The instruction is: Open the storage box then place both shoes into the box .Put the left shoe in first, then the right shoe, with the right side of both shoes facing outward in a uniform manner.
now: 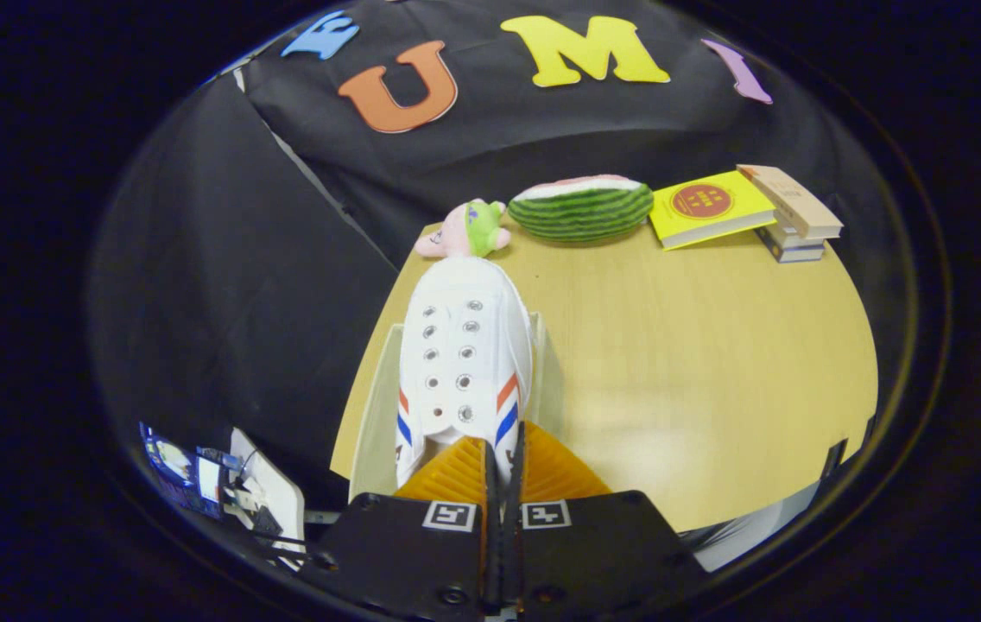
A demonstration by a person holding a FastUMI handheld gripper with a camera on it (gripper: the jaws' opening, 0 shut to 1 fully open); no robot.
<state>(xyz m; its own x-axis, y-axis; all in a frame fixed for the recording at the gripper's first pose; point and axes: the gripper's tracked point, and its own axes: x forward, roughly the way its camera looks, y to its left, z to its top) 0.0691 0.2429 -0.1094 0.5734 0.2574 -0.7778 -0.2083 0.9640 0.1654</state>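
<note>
Shoe (465, 363): white canvas, metal eyelets, red and blue side stripes; pinched at its heel collar between the pressed-together fingers of the gripper (503, 453), held over the pale open box (374, 406) at the table's (698, 363) left edge. Best lowered level, toe kept forward. Beyond, along the far edge: soft toy (465, 229), ribbed watermelon (584, 207), stacked books (749, 212).

**Gripper pinched nearly closed on a shoe's heel**

The handheld two-finger gripper (503, 449) points forward and downward. Its two ribbed fingers (456, 471) stand side by side with only a thin slit between them, pinching the heel edge of a white canvas sneaker (465, 354).
</note>
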